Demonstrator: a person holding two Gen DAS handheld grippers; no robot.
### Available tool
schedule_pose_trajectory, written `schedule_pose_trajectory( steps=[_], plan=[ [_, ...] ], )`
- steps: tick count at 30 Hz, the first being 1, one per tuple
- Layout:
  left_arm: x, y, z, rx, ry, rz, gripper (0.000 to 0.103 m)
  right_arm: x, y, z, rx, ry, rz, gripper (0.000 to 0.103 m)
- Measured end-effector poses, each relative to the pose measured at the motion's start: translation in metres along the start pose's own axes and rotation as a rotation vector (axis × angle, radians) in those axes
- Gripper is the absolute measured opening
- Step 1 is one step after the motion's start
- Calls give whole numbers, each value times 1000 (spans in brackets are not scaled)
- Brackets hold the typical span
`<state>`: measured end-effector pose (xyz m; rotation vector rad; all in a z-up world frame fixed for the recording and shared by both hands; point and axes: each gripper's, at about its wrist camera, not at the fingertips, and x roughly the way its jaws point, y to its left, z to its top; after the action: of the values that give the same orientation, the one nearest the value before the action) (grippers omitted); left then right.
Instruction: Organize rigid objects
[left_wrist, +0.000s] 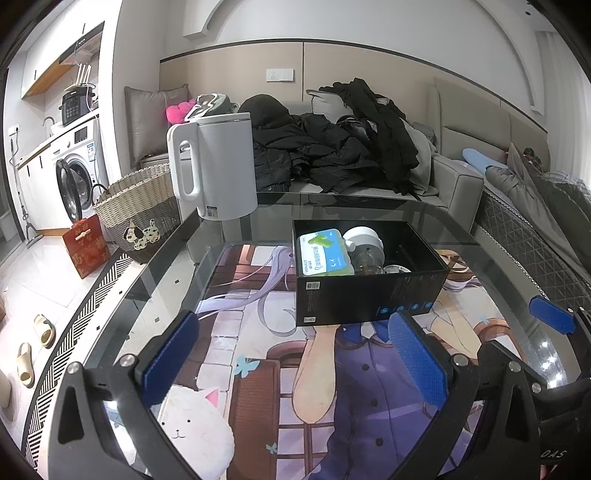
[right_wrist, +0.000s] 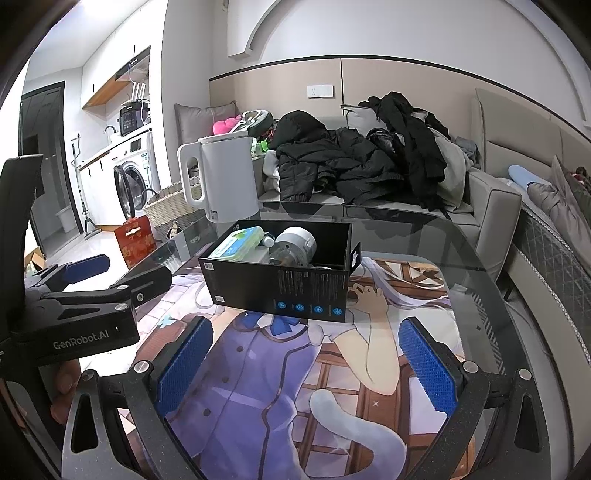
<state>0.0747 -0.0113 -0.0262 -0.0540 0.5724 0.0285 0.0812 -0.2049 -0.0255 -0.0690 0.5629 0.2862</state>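
1. We've got both grippers hovering over the glass table (left_wrist: 177, 258), side by side and near its front edge.
2. Left gripper (left_wrist: 291, 362): jaws spread wide, nothing between the blue pads, just the printed anime mat (left_wrist: 266, 369) showing under the glass.
3. Right gripper (right_wrist: 306, 365): same deal, jaws wide open and holding nothing. In the right wrist view the left gripper shows up off to the left, with fingers of the person's hand (right_wrist: 64, 384) under it.
4. The black box (left_wrist: 369, 295) sits on the table just past the fingertips of both grippers, not touching either. It's open on top.
5. Inside the box we can see a green-and-white packet (left_wrist: 323, 254) lying at the left end, a white round-topped item (left_wrist: 364, 238) next to it, and something clear or metallic beneath that which we can't make out properly.
6. A white electric kettle (left_wrist: 218, 166) stands upright at the far left corner of the table, handle facing left, well apart from the box.
7. Off the table: a wicker basket (left_wrist: 140, 206) and a red gift box (left_wrist: 86, 245) on the floor to the left, a washing machine (left_wrist: 74, 173) behind them, and a sofa (left_wrist: 454, 184) piled with dark jackets (left_wrist: 325, 147) behind the table.
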Motion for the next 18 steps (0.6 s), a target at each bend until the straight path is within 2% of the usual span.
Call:
schedule_pose_trajectory(
  steps=[18],
  plan=[
    [0, 0, 0, 0, 1, 1, 103, 2, 0, -1, -3, -5, -1, 102]
  ],
)
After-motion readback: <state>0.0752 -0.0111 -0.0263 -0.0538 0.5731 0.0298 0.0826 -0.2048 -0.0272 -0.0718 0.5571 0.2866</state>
